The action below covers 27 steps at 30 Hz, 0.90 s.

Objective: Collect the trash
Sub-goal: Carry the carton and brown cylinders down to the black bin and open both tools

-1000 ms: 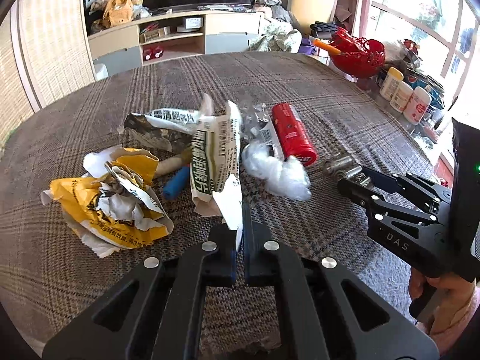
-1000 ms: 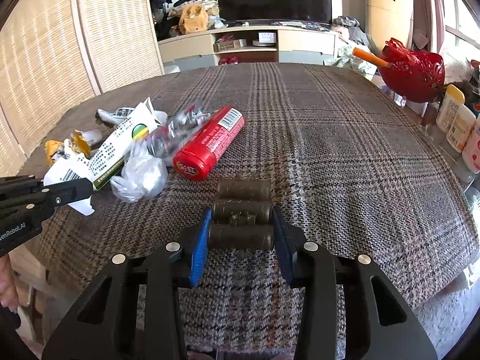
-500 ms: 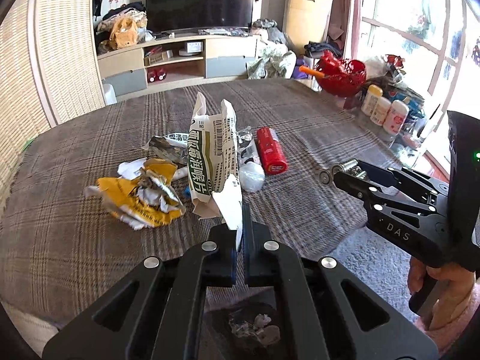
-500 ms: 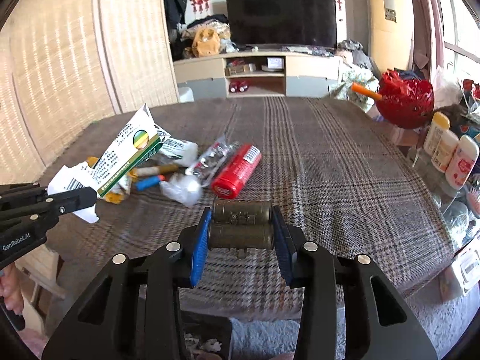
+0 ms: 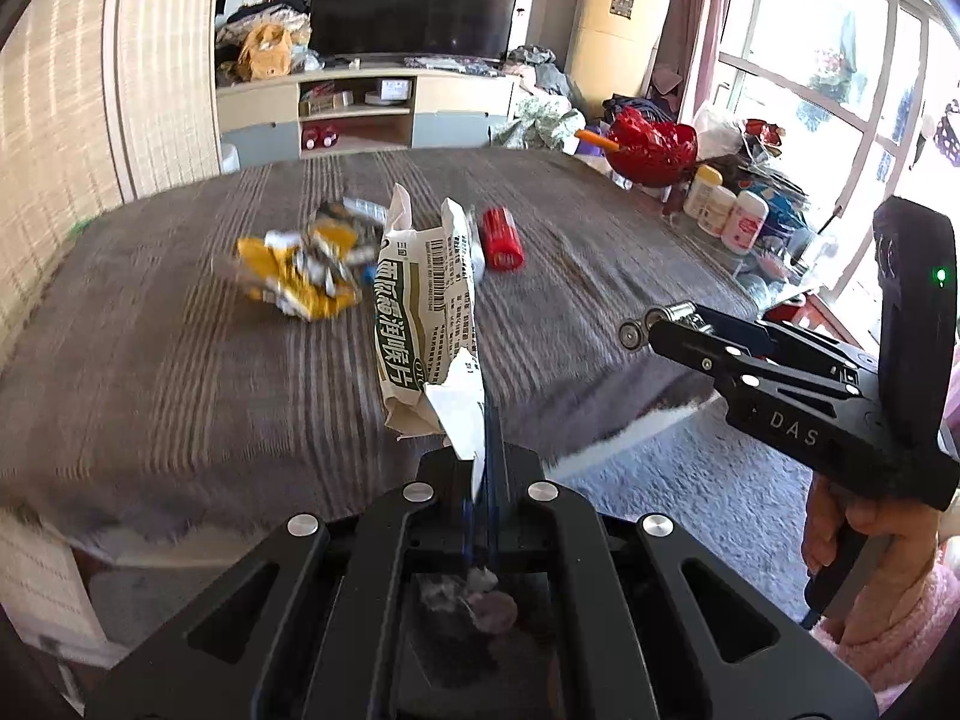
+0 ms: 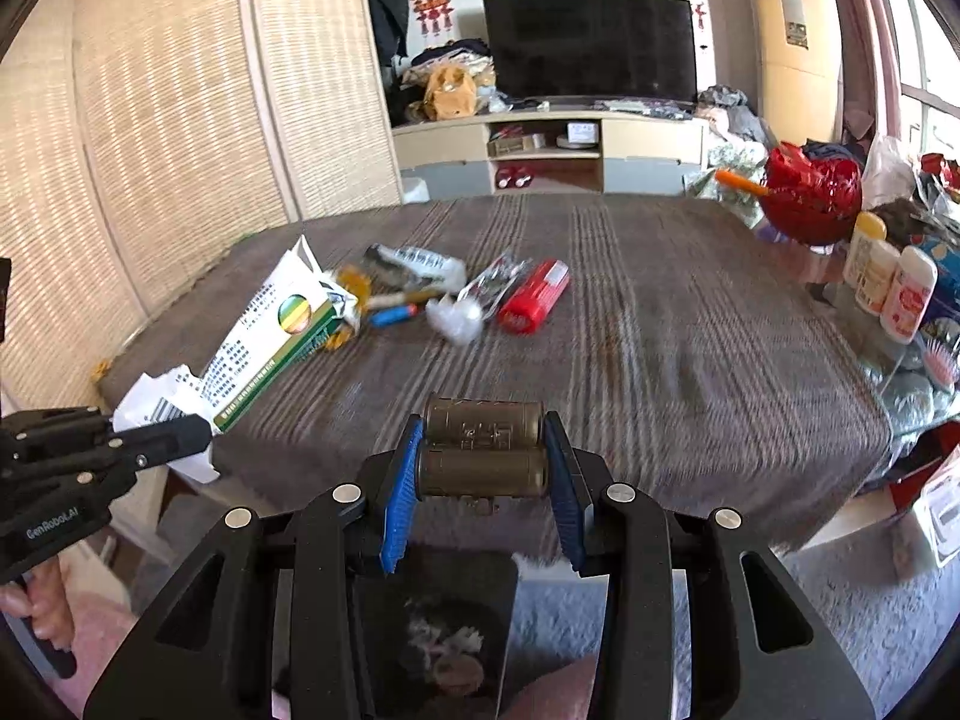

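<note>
My left gripper (image 5: 483,450) is shut on a torn white and green paper box (image 5: 423,312), held up in front of the table's near edge; the box also shows in the right wrist view (image 6: 270,336). My right gripper (image 6: 483,456) is shut on two brown batteries (image 6: 483,450), held off the table edge; it shows in the left wrist view (image 5: 636,330). A dark bin with crumpled trash (image 6: 444,630) lies below both grippers. On the table remain a yellow wrapper (image 5: 294,276), a red tube (image 6: 534,297), clear plastic (image 6: 453,318) and a blue item (image 6: 390,317).
The checked cloth table (image 6: 690,330) fills the middle. A red basket (image 6: 810,192) and several white bottles (image 6: 888,282) stand at the right. A grey carpet (image 5: 690,492) lies below. A TV cabinet (image 6: 552,144) stands behind.
Both grippers have pulled back and up from the table with their loads, off its near edge and over the floor bin. The pile on the table looks farther away.
</note>
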{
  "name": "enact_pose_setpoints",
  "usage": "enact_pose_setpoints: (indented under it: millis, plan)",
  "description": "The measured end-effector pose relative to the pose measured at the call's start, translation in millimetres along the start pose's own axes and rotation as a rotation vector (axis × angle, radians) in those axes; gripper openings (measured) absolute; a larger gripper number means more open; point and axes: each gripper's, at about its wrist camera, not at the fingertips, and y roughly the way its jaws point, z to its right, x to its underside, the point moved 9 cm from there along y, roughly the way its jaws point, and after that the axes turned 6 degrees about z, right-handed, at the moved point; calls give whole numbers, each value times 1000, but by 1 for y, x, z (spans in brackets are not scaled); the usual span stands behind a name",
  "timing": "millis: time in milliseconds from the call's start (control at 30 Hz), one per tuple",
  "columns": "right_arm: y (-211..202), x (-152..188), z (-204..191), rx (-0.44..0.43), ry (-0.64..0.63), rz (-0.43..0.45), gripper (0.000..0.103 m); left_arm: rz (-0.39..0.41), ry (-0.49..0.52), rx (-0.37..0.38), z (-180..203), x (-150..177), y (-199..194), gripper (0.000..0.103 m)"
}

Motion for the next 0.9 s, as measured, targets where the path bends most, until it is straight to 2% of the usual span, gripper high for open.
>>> enact_pose_setpoints:
  millis: [167,400,700,900]
  plan:
    - [-3,25,-5,-19,9,-40,40,-37,-51,28,3,36,1,2]
    - [12,70,-10,-46,29,-148,40,-140,-114,67,7,89,22,2]
    - [32,109,-15,-59,35,-241,40,-272,-147,98,14,141,49,2]
    - [43,127,-19,-67,45,-284,40,-329,-172,92,9,161,63,2]
